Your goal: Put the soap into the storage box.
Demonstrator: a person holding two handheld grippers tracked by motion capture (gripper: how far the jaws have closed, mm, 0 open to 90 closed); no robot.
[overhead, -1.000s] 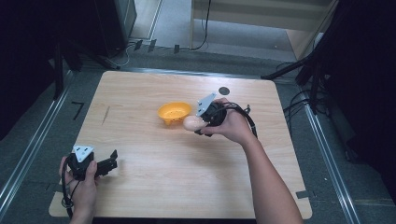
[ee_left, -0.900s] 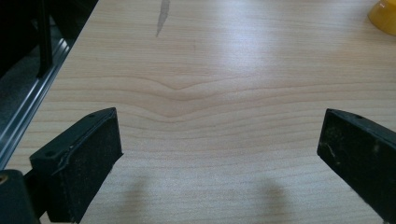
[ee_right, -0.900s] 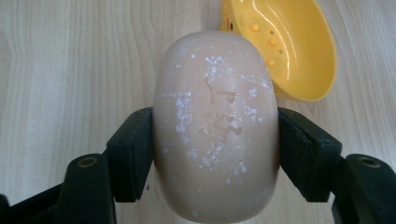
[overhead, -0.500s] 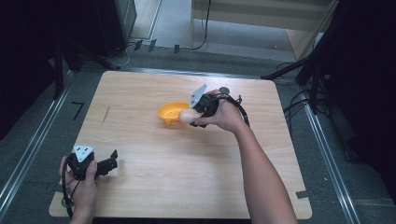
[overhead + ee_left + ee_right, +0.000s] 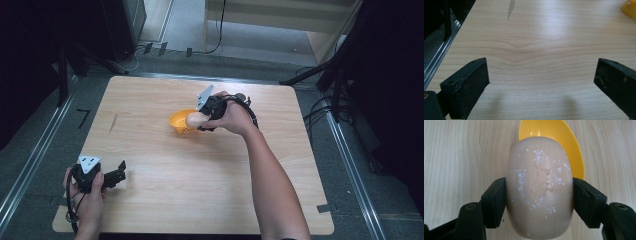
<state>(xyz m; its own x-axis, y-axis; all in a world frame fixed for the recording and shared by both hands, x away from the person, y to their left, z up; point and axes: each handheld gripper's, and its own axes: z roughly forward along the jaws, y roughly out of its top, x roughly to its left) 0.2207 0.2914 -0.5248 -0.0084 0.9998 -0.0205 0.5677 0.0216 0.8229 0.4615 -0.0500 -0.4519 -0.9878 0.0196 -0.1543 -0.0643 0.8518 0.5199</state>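
Note:
A beige egg with a cracked, flaky shell is clamped between the black jaws of my right gripper. In the high view that right gripper holds the egg over the near rim of a small yellow bowl at the middle of the wooden table. The bowl lies just beyond the egg in the right gripper view. My left gripper rests at the table's front left, jaws wide apart with bare wood between them.
The bowl's yellow edge shows at the top right of the left gripper view. A dark streak marks the wood at the left. Metal rails and cables run beside the table.
My right gripper has carried the egg left and a little farther away, from beside the bowl to over its rim. The left gripper has stayed put.

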